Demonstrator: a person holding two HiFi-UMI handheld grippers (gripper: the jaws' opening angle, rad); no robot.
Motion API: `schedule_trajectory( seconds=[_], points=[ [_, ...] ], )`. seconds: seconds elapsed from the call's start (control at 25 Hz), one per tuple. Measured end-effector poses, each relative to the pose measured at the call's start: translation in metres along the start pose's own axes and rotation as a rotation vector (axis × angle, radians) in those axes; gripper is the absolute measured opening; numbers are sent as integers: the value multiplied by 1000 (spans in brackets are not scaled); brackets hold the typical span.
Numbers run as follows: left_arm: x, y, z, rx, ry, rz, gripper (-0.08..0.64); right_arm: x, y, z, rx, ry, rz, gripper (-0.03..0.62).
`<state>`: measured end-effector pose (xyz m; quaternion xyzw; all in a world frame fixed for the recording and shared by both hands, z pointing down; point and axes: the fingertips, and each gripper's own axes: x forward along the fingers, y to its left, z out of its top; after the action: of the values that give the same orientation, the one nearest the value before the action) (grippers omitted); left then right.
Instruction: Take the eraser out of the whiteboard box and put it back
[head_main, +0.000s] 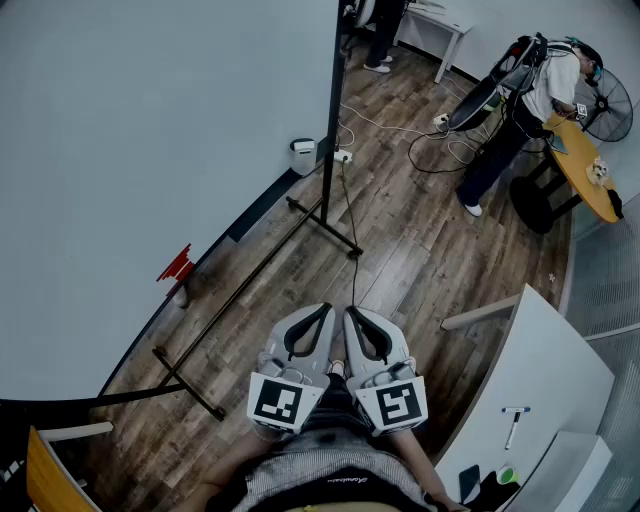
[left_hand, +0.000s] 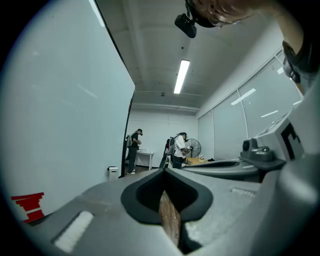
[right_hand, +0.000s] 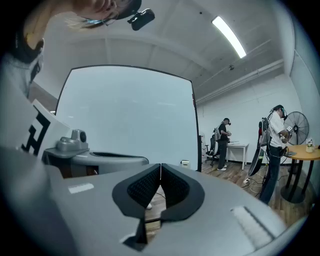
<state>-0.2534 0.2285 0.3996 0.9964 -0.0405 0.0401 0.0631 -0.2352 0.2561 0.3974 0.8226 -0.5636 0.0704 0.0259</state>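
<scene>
Room: you stand on a wood-plank floor (head_main: 420, 260), with white walls and a strip light overhead in both gripper views.
Whiteboard: a large whiteboard (head_main: 150, 150) fills your left side, upright on a black stand (head_main: 240, 290) whose feet rest on the floor.
Whiteboard box: a small red box (head_main: 176, 264) sits low on the board's face, well apart from both tools; it also shows at the left edge of the left gripper view.
Eraser: you cannot make it out from here; the red box is too small to tell what it holds.
Left tool: your left tool (head_main: 322, 315) is clenched, jaw tips meeting, with only floor showing through the gap behind them.
Right tool: your right tool (head_main: 355, 315) is clenched too and grasps nothing.
Tool placement: you hold the two side by side, just beside each other, close in front of your body.
Bystander: a person (head_main: 530, 110) stands across the room beside a round yellow table (head_main: 585, 170) and a fan (head_main: 610, 100).
White table: at your lower right, a white table (head_main: 550, 350) carries a marker (head_main: 513, 425).
</scene>
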Motion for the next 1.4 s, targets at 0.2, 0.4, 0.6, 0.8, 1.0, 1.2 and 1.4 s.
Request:
schedule_trajectory(
  seconds=[0.2, 0.4, 0.6, 0.8, 1.0, 1.2, 1.4],
  points=[
    [4, -8, -2, -2, 7, 4, 0, -5, -6, -1, 5, 4, 19, 4],
    [13, -15, -2, -12, 4, 19, 0, -7, -19, 1, -4, 3, 39, 3],
    [24, -30, -6, -27, -3, 37, 0, -10, -33, 0, -42, -3, 97, 3],
    [42, -31, -9, -35, -1, 54, 0, -2, -53, 0, -39, -7, 94, 3],
    [66, -17, -10, 12, 0, 52, 0, 11, -77, 0, -35, -15, 76, 3],
    [101, 10, -8, -7, 3, 37, 0, 48, -103, 5, -26, -9, 44, -2],
    [151, 47, 1, -16, -9, 20, 0, 105, -127, 14, -46, -25, 47, -2]
  ],
)
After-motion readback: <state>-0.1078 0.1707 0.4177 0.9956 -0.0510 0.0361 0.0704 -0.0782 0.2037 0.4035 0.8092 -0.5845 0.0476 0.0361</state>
